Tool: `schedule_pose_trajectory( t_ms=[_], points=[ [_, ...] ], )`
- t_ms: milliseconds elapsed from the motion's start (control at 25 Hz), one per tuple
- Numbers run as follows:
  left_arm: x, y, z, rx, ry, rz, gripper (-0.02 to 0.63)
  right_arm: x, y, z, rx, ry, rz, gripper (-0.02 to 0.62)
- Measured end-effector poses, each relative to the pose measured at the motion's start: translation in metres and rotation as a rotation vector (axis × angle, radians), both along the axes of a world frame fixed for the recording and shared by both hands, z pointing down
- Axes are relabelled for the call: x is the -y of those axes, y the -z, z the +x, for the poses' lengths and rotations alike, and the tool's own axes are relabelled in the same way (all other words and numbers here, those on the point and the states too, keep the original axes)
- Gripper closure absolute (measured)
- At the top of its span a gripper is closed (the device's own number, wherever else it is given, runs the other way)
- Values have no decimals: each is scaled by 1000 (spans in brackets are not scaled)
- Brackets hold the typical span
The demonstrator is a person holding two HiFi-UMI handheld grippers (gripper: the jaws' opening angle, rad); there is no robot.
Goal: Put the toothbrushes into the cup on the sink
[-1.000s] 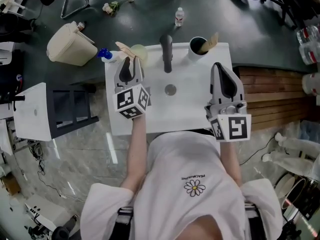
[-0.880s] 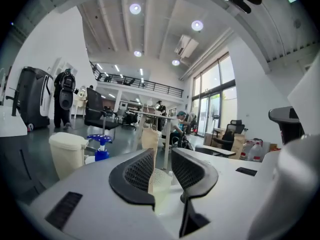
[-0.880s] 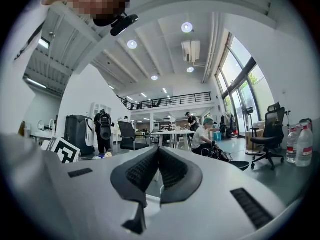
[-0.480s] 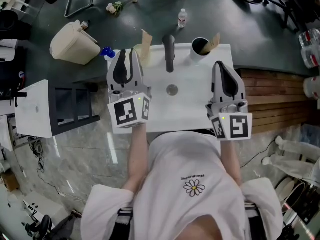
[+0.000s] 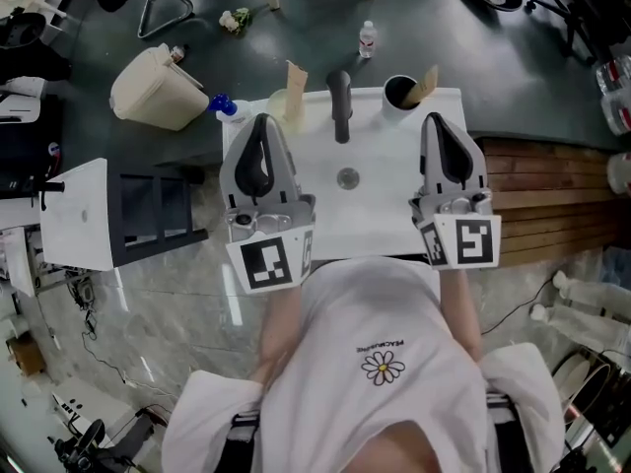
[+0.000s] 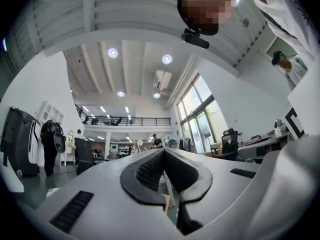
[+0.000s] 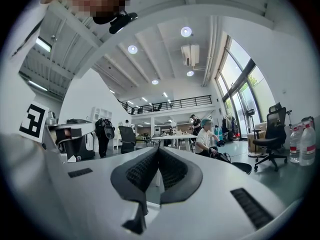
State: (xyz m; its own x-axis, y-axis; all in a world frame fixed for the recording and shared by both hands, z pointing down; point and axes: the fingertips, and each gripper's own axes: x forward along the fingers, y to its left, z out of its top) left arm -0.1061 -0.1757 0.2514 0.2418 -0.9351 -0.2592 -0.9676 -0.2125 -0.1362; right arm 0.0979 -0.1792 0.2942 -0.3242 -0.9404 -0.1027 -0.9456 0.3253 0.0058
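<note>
Left hand-held gripper (image 5: 263, 124) and right hand-held gripper (image 5: 440, 121) both closed, empty, over white sink (image 5: 380, 205). Tan toothbrush (image 5: 426, 82) in dark round cup (image 5: 399, 95), far right; second tan toothbrush (image 5: 295, 82) far left. If regrasping: open wide, pinch mid-handle, lower vertically.

White sink (image 5: 385, 215) with faucet (image 5: 340, 106), black cup (image 5: 399, 92), pale cup (image 5: 277, 103).

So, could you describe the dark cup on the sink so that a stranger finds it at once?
Find the white sink before the person, with a dark faucet at its back edge. The cup stands on the back corner right of the faucet. Unlike the pale container on the left corner, its mouth is dark.
</note>
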Motion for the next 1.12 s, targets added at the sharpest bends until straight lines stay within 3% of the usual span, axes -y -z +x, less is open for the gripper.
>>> schedule_pose_trajectory(
  t_ms=[240, 1120],
  points=[
    [2, -26, 13, 14, -15, -101, 589, -2, -1, 0, -36, -16, 4, 583],
    [-1, -20, 6, 12, 11, -98, 589, -10, -1, 4, -49, -33, -11, 583]
  ],
)
